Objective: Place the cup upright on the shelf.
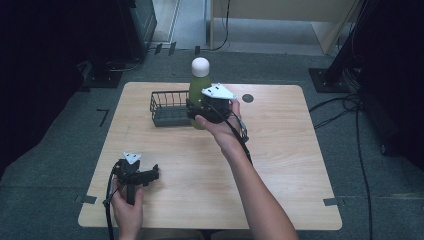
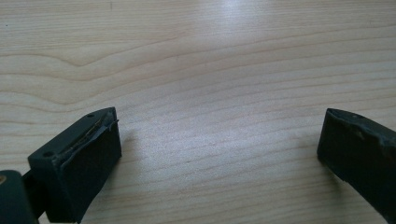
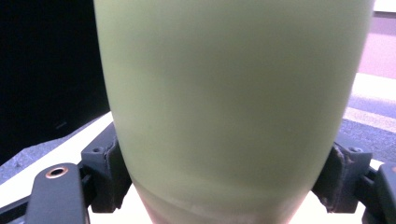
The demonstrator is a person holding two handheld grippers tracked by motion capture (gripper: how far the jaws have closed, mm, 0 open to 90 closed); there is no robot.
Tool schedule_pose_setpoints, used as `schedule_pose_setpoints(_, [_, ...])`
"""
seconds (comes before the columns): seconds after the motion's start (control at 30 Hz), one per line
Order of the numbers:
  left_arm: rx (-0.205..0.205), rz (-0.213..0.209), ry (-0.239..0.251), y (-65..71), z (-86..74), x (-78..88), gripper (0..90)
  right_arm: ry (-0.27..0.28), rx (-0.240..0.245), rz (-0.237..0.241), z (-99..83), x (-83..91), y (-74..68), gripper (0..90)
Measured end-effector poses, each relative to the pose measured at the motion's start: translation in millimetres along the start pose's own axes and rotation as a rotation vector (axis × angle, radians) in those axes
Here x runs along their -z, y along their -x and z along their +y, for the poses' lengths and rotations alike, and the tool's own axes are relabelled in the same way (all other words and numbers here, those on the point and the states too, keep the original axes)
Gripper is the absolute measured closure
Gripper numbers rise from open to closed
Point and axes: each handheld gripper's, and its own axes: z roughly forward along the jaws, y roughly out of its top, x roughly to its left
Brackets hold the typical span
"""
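Note:
A green bottle with a white round cap stands upright, lifted beside the wire basket near the table's far side. My right gripper is shut on the green bottle low on its body; both black pads press against its sides in the right gripper view. My left gripper rests low over the table's near left part. In the left gripper view its jaws stand wide apart above bare wood, the left gripper holding nothing.
The dark wire basket sits on the wooden table, just left of the bottle. A small dark round mark lies on the table right of the bottle. Cables and stand bases lie on the floor around.

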Motion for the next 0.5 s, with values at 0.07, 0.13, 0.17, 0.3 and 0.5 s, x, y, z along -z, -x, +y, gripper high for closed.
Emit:
schedule_pose_setpoints(0.07, [0.0, 0.0, 0.0, 0.0, 0.0, 0.0, 0.1, 0.004, 0.002, -0.003, 2.0, -1.6, 1.0, 19.6])
schedule_pose_setpoints(0.13, [0.001, 0.0, 0.0, 0.1, 0.0, 0.0, 0.1, 0.008, -0.001, -0.01, 4.0, -3.7, 2.0, 19.6])
schedule_pose_setpoints(0.17, [-0.001, 0.0, -0.001, 0.0, 0.0, 0.1, 0.1, 0.009, -0.004, -0.013, 5.0, -4.9, 2.6, 19.6])
schedule_pose_setpoints(0.3, [-0.001, 0.0, -0.001, 0.0, 0.0, 0.1, 0.1, 0.017, -0.006, -0.026, 7.9, -10.1, 4.9, 19.6])
schedule_pose_setpoints(0.5, [-0.001, 0.0, -0.001, 0.0, 0.0, 0.0, 0.1, 0.019, -0.015, -0.044, 10.4, -19.2, 9.1, 19.6])
